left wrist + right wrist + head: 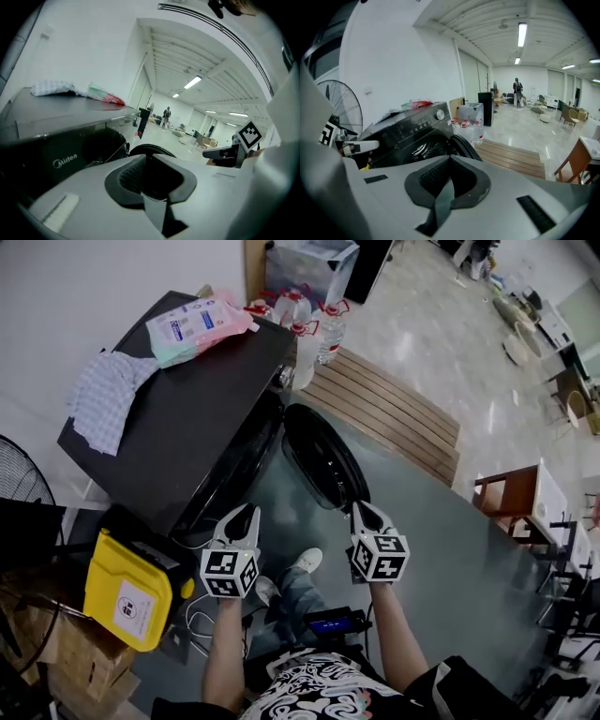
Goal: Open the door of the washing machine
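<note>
Head view: we see round dark-glass washing machine door (323, 460) swung open, task done; left gripper (249, 512), right gripper (357, 510) closed, empty.

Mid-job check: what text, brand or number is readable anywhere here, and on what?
"Midea": on the front of the washing machine.
Print on the pink pouch: too small to read.
Label on the yellow container: too blurred to read.

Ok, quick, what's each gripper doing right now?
Left gripper: closed, holding nothing.
Right gripper: closed, holding nothing.
</note>
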Motion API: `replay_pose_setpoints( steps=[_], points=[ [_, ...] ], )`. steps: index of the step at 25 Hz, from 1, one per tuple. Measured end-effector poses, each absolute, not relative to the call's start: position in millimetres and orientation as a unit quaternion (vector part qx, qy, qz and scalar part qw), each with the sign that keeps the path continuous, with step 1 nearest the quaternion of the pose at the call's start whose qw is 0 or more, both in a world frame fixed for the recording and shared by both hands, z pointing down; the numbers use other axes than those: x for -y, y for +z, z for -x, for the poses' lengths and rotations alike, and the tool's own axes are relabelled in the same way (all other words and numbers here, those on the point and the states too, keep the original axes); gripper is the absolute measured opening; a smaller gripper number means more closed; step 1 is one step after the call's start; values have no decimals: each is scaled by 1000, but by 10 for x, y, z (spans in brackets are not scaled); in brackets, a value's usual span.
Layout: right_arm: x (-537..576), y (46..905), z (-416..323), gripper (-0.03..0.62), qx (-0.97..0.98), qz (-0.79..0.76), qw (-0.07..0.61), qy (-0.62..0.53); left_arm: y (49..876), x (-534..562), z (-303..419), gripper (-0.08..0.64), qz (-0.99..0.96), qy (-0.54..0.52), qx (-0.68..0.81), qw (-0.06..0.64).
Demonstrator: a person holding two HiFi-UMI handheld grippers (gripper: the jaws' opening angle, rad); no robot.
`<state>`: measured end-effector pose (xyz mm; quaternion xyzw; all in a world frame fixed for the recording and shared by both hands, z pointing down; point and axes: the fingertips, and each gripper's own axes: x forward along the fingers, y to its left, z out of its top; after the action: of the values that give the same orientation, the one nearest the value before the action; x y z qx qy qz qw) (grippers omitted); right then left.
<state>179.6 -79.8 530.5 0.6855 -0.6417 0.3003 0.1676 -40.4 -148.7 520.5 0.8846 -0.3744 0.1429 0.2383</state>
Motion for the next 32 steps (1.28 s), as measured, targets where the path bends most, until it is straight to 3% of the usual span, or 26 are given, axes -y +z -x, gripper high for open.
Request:
replay_pose_setpoints(
  steps=[9,32],
  points=[
    [722,4701,-1369,2,664,-689,151,247,4719,1375,753,0,-878,143,414,190],
    [584,4776,-1351,2,664,-683,174,249,4738,1307,774,0,-876,151,415,193]
  ],
)
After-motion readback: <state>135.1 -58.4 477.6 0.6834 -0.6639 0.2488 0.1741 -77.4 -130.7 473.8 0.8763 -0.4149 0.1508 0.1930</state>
